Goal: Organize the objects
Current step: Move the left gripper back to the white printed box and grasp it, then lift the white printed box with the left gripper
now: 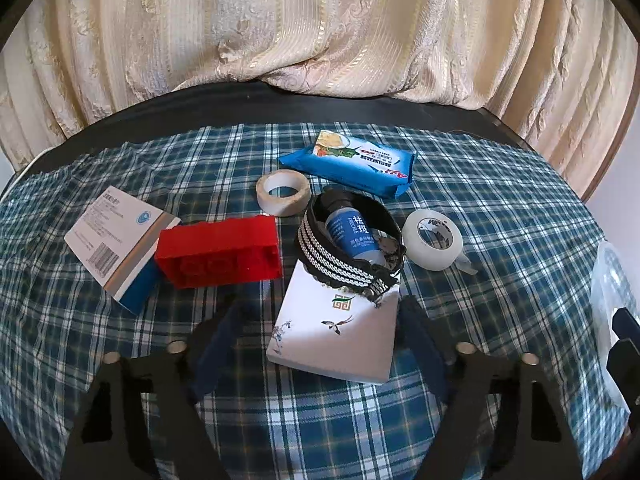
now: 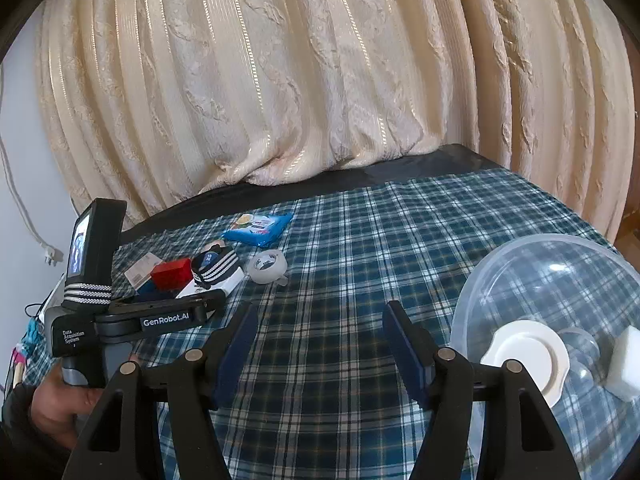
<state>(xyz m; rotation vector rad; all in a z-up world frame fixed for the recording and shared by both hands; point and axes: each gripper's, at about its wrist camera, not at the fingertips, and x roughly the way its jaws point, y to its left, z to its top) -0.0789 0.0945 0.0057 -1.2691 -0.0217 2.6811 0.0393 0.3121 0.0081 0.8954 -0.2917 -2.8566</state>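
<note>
My left gripper (image 1: 320,344) is open, its fingers on either side of a white box with a bird print (image 1: 340,332) lying on the plaid cloth. On that box's far end sits a black-and-white striped band (image 1: 344,256) with a blue bottle (image 1: 352,236) inside. Around it lie a red brick (image 1: 220,252), a white and blue carton (image 1: 120,240), a beige tape roll (image 1: 283,192), a white tape roll (image 1: 432,240) and a blue wipes pack (image 1: 352,162). My right gripper (image 2: 320,344) is open and empty over bare cloth. A clear plastic bowl (image 2: 552,280) sits to its right.
The bowl holds a white lid (image 2: 528,356) and a white block (image 2: 626,360). A cream curtain (image 1: 320,28) hangs behind the table's dark far edge (image 1: 280,100). The left hand-held unit (image 2: 100,280) shows at the left of the right wrist view.
</note>
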